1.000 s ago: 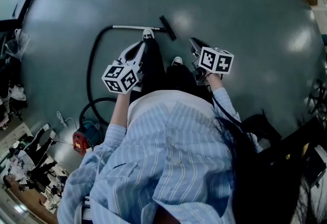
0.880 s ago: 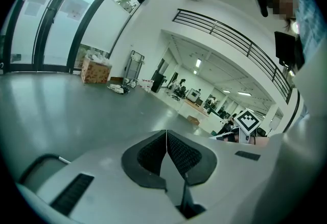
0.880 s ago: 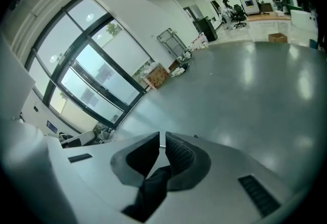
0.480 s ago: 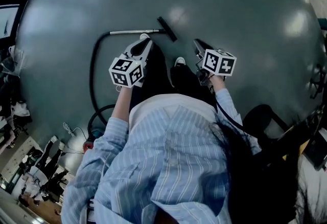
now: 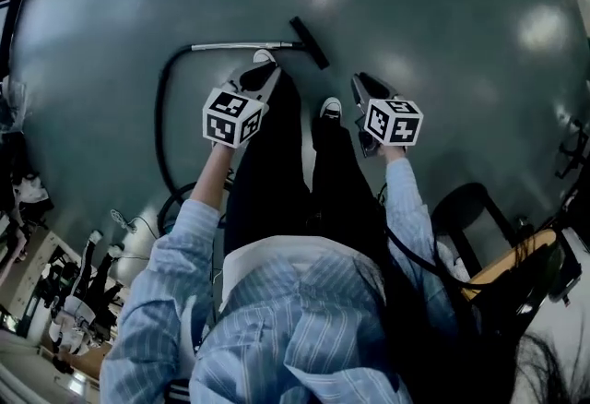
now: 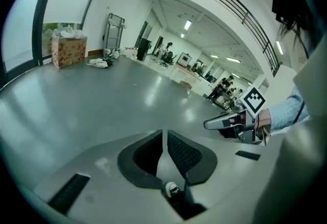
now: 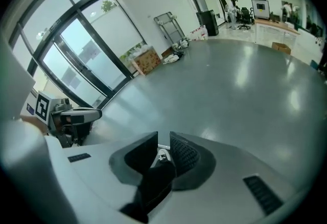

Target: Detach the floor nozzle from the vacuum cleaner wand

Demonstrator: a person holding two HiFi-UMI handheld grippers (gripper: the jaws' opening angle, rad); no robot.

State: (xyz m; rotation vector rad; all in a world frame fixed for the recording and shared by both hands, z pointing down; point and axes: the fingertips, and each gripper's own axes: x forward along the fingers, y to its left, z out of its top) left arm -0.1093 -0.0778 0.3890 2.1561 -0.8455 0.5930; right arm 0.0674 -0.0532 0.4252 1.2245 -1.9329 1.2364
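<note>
Both grippers low, vac parts on floor (image 5: 442,24) untouched.
L gripper (image 5: 263,71) clenched, empty; R gripper (image 5: 359,80) near-closed w/ thin slit, empty. Floor nozzle (image 5: 309,42) at wand (image 5: 241,47) end, flat on floor ahead of shoes (image 5: 330,107), nearer L gripper.

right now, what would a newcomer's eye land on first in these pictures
Two hand-held tools with black-and-white marker cubes stand out at the middle of the head view: the left tool and the right tool, both shut and empty. Just beyond them on the grey floor lies the vacuum cleaner wand. Its black floor nozzle is attached at the right end, and a black hose curves back on the left.
</note>
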